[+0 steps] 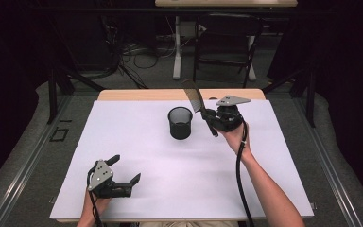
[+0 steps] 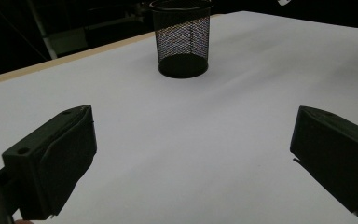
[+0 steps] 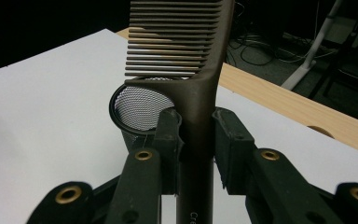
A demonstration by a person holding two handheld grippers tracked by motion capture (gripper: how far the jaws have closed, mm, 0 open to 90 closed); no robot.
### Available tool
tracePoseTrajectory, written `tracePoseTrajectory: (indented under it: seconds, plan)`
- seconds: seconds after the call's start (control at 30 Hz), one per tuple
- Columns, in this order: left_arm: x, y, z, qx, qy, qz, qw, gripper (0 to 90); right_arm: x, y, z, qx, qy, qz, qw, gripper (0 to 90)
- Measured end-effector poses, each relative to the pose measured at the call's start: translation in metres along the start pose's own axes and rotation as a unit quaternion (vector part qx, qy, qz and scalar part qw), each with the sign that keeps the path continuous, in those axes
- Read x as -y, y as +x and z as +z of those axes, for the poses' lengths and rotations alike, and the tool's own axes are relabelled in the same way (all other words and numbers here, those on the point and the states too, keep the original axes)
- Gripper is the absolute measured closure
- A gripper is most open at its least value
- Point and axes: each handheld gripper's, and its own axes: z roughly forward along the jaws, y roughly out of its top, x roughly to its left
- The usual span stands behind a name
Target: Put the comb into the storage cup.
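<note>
Two jaws of the right gripper are clamping a brown comb upright just right of the mesh pen cup, seemingly for dropping in; the left gripper is waiting near-left, jaws apart.

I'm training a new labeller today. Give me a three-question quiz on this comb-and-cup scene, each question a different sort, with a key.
1. True or false: the left gripper holds the comb.
2. Where does the mesh cup stand on the white sheet? A. lying on its side by the left gripper B. upright near the far middle C. off the sheet on the wood
3. Fill in: the right gripper grips the comb by its ____, teeth end up.

Key: 1 false; 2 B; 3 handle.
</note>
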Motion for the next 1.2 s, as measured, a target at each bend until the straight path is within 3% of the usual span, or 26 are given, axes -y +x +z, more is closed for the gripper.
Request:
tracePoseTrajectory:
  seconds: [1.2]
  plan:
    - [0.0,0.001,0.0,0.002,0.002,-0.001,1.0,0.5,-0.025,0.001,0.017,0.0,-0.035,0.0,0.9994,72.8]
